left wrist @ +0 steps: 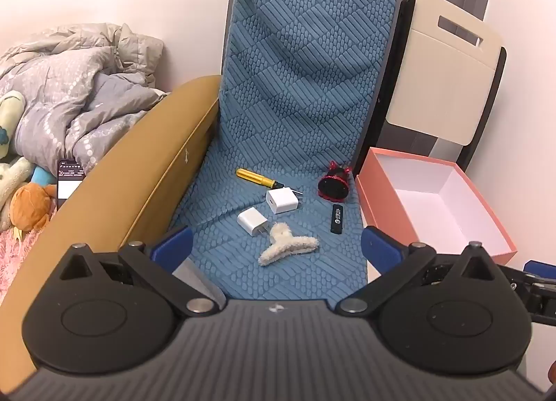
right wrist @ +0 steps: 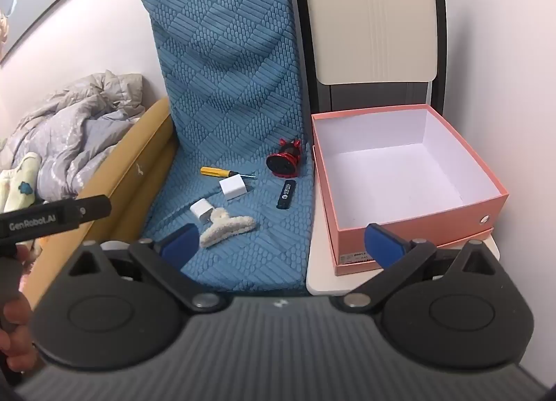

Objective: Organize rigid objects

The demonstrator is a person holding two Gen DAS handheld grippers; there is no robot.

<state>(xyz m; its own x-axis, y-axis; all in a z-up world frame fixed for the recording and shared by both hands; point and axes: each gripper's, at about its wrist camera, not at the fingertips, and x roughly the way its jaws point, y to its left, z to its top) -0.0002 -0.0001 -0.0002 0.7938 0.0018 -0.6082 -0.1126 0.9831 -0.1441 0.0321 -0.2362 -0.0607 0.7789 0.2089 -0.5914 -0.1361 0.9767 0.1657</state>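
Small items lie on a blue quilted cushion (left wrist: 302, 88): a yellow screwdriver (left wrist: 259, 179), two white chargers (left wrist: 282, 200) (left wrist: 252, 221), a fluffy cream hair claw (left wrist: 286, 246), a black USB stick (left wrist: 337, 219) and a red-and-black round gadget (left wrist: 335, 182). An open pink box (left wrist: 436, 199) with nothing inside stands to their right. My left gripper (left wrist: 276, 250) hovers open above the cushion's near end, nothing between its blue pads. In the right wrist view the same items appear, the hair claw (right wrist: 226, 225) nearest, and my right gripper (right wrist: 281, 243) is open near the pink box (right wrist: 403, 171).
A tan padded bed edge (left wrist: 139, 171) borders the cushion on the left, with rumpled grey bedding (left wrist: 76, 95) and plush toys (left wrist: 27, 206) beyond. A cream folding chair back (right wrist: 371, 18) stands behind the box. The left gripper's handle (right wrist: 52, 215) and a hand (right wrist: 14, 314) show at left.
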